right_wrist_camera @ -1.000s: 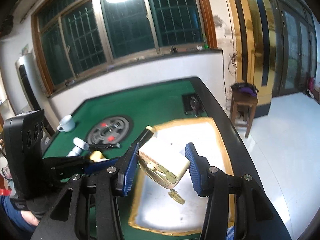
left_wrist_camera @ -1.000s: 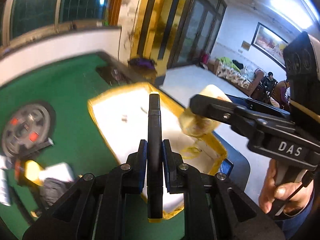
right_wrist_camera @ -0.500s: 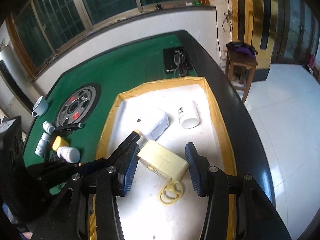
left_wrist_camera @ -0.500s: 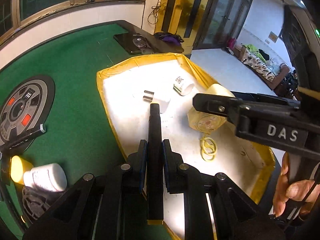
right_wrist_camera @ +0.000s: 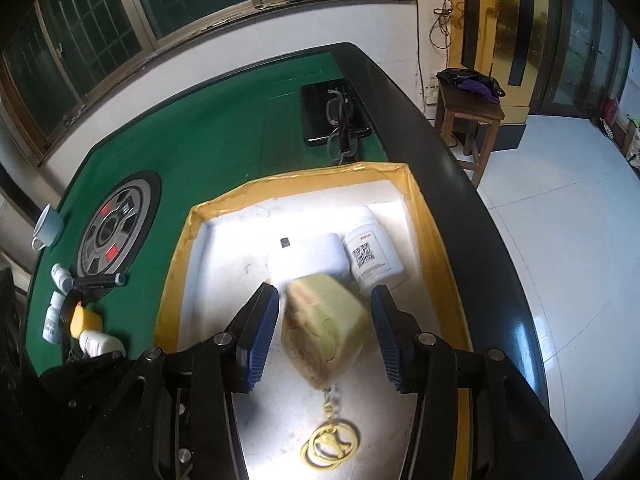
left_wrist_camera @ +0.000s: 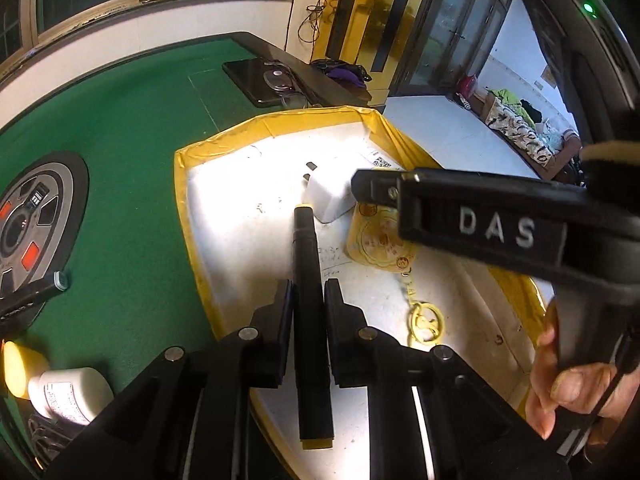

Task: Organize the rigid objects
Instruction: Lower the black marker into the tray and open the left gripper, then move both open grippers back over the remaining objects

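Hand-held gripper, right (right_wrist_camera: pixel 324 332): jaws opening, yellow charm (right_wrist_camera: pixel 324 328) loose between; risk: tumbles against white bottle (right_wrist_camera: pixel 374 256). Left (left_wrist_camera: pixel 306 308): clamped on black marker (left_wrist_camera: pixel 310 300).

The near half of the yellow-rimmed tray (right_wrist_camera: pixel 434 248) is lying bare, while its far end is crowding up — white charger (right_wrist_camera: pixel 306 258), white bottle (right_wrist_camera: pixel 374 254) and yellow box (right_wrist_camera: pixel 324 326) touching.

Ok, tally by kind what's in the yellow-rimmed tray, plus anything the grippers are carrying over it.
White power adapter: 1
White bottle with QR label: 1
Pale yellow box with key ring: 1, loose between the opening jaws of the right gripper
Black marker: 1, clamped in the left gripper
Total: 4, over or in the tray
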`<state>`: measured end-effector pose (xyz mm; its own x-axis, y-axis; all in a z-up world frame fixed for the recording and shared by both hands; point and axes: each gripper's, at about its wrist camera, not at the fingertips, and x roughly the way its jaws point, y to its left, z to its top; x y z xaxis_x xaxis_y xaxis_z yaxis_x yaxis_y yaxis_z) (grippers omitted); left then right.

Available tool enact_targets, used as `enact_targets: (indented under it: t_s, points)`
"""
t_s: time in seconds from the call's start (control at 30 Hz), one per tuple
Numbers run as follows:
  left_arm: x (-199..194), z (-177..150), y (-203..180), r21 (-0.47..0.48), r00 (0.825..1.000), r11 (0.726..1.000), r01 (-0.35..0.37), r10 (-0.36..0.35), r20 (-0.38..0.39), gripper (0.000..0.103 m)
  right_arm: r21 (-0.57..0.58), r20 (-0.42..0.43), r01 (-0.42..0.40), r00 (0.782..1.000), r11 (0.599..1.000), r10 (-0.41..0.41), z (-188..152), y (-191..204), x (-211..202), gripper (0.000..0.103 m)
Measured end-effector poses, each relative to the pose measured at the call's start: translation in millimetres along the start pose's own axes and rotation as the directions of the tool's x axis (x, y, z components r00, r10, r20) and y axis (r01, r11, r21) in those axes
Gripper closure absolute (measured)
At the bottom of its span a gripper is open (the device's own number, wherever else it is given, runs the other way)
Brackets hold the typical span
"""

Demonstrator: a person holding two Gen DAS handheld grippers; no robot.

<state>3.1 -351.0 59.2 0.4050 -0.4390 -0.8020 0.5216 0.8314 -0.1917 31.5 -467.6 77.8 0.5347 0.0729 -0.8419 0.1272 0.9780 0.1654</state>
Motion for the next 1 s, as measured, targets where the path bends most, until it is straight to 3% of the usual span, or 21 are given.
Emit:
enact_targets:
  t_s: [0.33, 0.53, 0.7, 0.9, 1.0]
  points:
    - [-18, 0, 0, 0.029, 0.999, 0.999, -0.013, 0.012, 0.036, 0.089, -0.011, 0.091, 0.020, 0.996, 1.000, -0.019, 4, 8, -29, 0.054]
    - [-55, -3, -2, 0.039, 0.993, 0.999, -0.019, 0.015, 0.121, 0.089, -0.022, 0.183, 0.021, 0.983, 1.000, -0.017, -3, 26, -67, 0.051]
    - [-99, -20, 4, 0.095, 0.971, 0.992, -0.080, 0.056, 0.231, 0.089, -0.061, 0.302, 0.024, 0.953, 0.998, -0.004, -30, 61, -105, 0.032]
    - [-146, -69, 30, 0.176, 0.943, 0.968, -0.179, 0.118, 0.311, 0.089, -0.068, 0.368, -0.037, 0.928, 0.997, 0.059, -77, 105, -122, 0.032]
    - [-165, -104, 48, 0.178, 0.913, 0.952, -0.251, 0.172, 0.369, 0.089, -0.101, 0.393, -0.057, 0.915, 0.993, 0.092, -105, 134, -124, 0.032]
